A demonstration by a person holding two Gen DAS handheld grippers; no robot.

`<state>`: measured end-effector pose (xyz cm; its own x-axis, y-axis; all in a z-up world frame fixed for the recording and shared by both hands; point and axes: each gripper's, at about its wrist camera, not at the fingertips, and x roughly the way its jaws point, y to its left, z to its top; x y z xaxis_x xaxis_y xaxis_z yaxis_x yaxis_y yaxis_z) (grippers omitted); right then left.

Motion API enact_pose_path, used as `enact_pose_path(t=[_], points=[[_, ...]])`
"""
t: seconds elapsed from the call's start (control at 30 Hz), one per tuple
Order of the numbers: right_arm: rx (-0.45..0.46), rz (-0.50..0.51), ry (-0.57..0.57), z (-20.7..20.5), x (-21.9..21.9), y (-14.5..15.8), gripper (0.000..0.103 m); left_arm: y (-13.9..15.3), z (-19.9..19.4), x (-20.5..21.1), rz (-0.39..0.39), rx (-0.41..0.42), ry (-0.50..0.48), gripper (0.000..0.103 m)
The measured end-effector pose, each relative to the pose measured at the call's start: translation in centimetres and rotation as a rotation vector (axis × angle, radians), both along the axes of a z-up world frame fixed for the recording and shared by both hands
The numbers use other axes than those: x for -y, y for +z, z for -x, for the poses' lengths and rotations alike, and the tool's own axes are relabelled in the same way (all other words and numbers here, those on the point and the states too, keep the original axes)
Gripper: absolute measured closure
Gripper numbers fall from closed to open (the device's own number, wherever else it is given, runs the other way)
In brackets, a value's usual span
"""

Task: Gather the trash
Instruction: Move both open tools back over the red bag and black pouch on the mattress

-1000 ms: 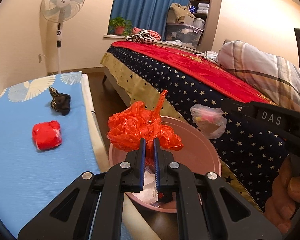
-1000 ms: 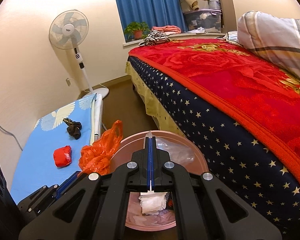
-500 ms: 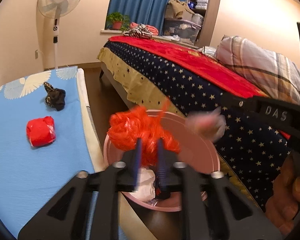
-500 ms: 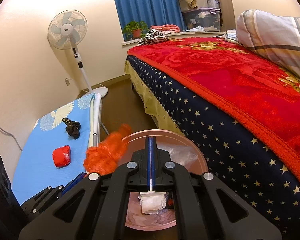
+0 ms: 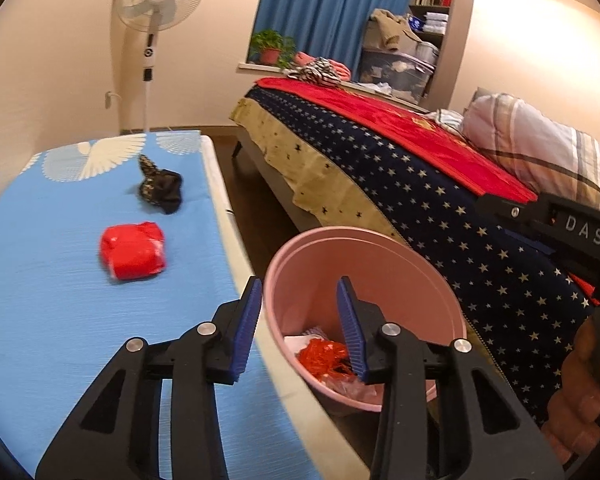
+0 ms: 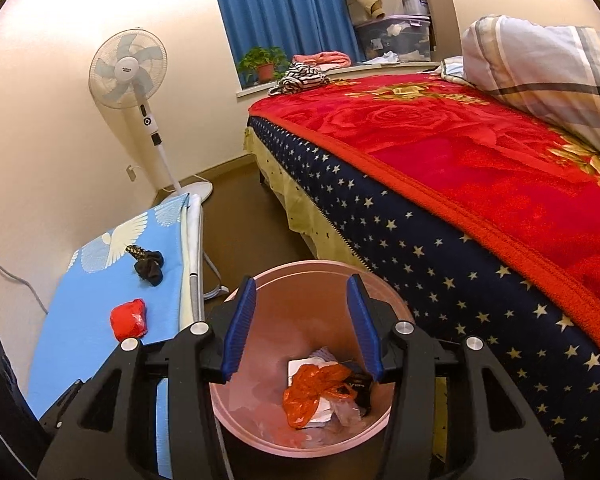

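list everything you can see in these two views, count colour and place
bin: 1, pink, on the floor between board and bed
orange bag: 1, orange, in the bin on white paper and clear plastic
red bundle: 1, red, on the board
dark cloth: 1, black, on the board beyond the red bundle
board: 1, blue with white bird print, left of the bin
bed: 1, red blanket over a starry navy cover, right
pillow: 1, plaid, on the bed
fan: 1, white, by the wall
plant: 1, green, on the sill
curtain: 1, blue, behind the plant
left claw: 1, black with blue pads, open, empty
right claw: 1, the same, open over the bin
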<state>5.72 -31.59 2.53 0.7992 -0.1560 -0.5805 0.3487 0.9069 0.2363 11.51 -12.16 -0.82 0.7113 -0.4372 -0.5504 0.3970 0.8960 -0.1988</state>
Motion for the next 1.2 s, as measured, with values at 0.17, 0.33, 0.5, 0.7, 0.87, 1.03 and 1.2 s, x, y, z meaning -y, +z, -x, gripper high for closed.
enact_pose_path(t=[0.17,0.33,0.5,0.7,0.87,1.03,1.2], points=[[-0.001,-0.003,0.024,-0.7,-1.1,-0.2,0.055,0.2,-0.1,-1.6,0.003,0.015,0.043,0.070],[-0.006,-0.007,0.043,-1.7,-2.0,-0.6,0.055,0.1,-0.9,-3.1,0.012,0.018,0.093,0.074],[-0.019,-0.005,0.064,-2.8,-2.9,-1.3,0.055,-0.1,-1.8,-4.2,0.015,0.018,0.139,0.074],[-0.024,-0.005,0.090,-4.2,-3.7,-2.0,0.055,-0.7,-3.2,-5.5,0.011,0.013,0.196,0.074],[-0.027,-0.013,0.112,-5.8,-4.5,-2.8,0.055,-1.4,-4.2,-6.2,-0.001,0.010,0.232,0.074],[-0.012,-0.012,0.149,-7.2,-5.8,-3.2,0.060,-2.0,-5.5,-7.7,-0.005,0.001,0.279,0.074],[0.005,-0.009,0.199,-8.8,-7.3,-3.4,0.071,-2.7,-7.2,-9.8,-0.008,-0.026,0.348,0.074]])
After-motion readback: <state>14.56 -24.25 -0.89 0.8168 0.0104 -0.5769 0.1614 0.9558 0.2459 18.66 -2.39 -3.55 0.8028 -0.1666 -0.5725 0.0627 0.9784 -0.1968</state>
